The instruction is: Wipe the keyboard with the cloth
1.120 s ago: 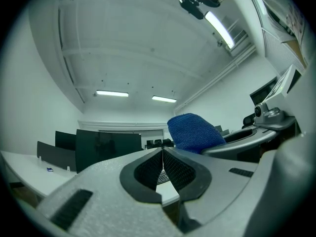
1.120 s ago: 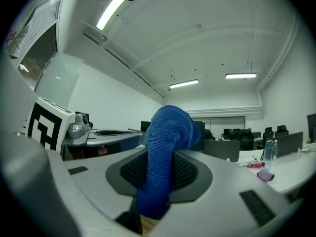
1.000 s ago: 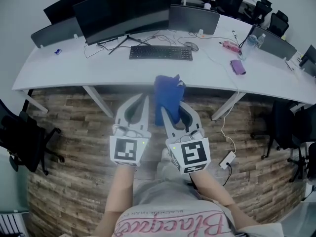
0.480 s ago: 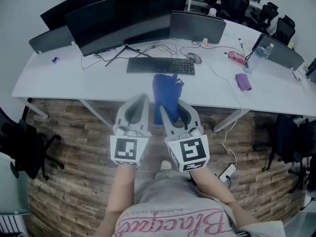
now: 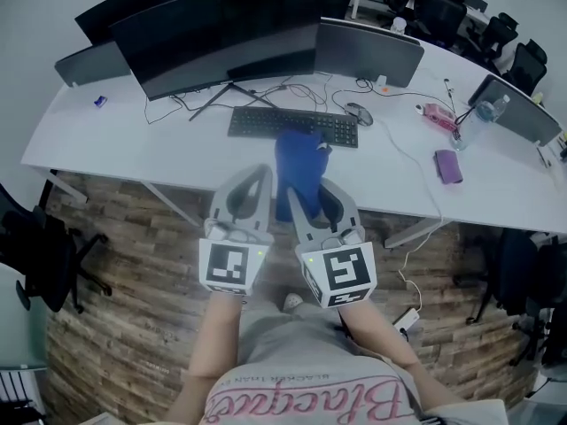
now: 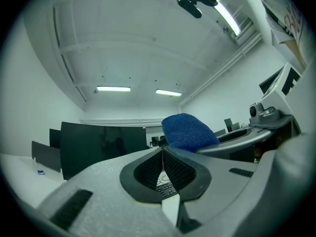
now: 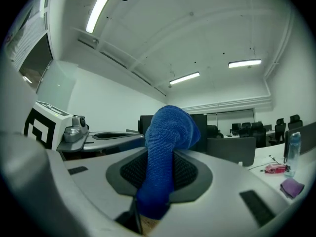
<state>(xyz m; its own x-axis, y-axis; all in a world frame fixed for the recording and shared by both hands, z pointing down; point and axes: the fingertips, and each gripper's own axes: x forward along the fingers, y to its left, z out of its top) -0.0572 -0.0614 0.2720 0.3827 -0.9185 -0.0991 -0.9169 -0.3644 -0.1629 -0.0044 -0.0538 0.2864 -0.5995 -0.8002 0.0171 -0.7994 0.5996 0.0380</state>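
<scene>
While the right gripper (image 5: 310, 195) pinches the blue cloth (image 5: 297, 158) short of the black keyboard (image 5: 293, 125) — left gripper (image 5: 257, 177) closed, empty — lowering the cloth flat (not bunched) should wipe best.

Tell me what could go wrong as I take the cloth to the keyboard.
The cloth sits bunched in the right gripper, most of it loose past the fingers; it may pull free when dragged.
The mouse and cables lie close by the keyboard; a wide stroke could snag them.
The left gripper is shut and empty, so nothing steadies the keyboard; it might slide.
</scene>
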